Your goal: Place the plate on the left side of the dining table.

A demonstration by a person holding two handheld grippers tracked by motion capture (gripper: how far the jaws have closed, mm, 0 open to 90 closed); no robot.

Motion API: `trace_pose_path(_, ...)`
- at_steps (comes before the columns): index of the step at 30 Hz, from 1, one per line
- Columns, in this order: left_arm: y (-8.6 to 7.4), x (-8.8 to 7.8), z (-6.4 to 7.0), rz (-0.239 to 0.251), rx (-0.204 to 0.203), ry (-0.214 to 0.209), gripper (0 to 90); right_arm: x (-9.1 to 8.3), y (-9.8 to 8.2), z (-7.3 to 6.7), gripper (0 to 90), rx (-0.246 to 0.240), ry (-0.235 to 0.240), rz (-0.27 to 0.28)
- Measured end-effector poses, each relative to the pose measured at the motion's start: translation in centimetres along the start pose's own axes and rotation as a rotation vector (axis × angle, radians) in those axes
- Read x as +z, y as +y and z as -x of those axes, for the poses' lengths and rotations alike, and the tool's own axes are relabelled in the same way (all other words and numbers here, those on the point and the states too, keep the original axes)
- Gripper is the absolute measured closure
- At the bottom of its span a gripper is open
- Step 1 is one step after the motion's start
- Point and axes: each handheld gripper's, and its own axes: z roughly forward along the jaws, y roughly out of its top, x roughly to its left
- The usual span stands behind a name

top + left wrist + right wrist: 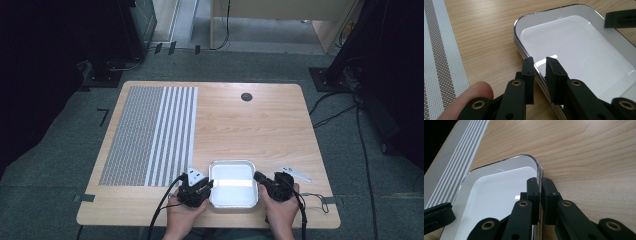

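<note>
A shallow white tray (233,161) with a shiny metal rim lies at the front middle of the wooden table. My left gripper (206,186) is at its left edge. In the left gripper view the left gripper (540,62) straddles the rim of the tray (574,50), one jaw outside and one inside, with a visible gap around the rim. My right gripper (257,176) is at the tray's right edge. In the right gripper view the right gripper (540,181) has its jaws pressed close together on the rim of the tray (499,192).
A grey and white striped placemat (150,135) covers the table's left part. A small flat metal piece (295,173) lies just right of the right gripper. A round cable hole (246,97) sits near the far edge. Both hands rest close to the table's front edge.
</note>
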Motion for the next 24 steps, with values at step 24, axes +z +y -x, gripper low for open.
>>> trace_pose_path(24,0.2,0.2,1.1,0.013,0.06,0.039,70.0,-1.7,0.5,-0.1,86.9,0.019,0.003,0.056)
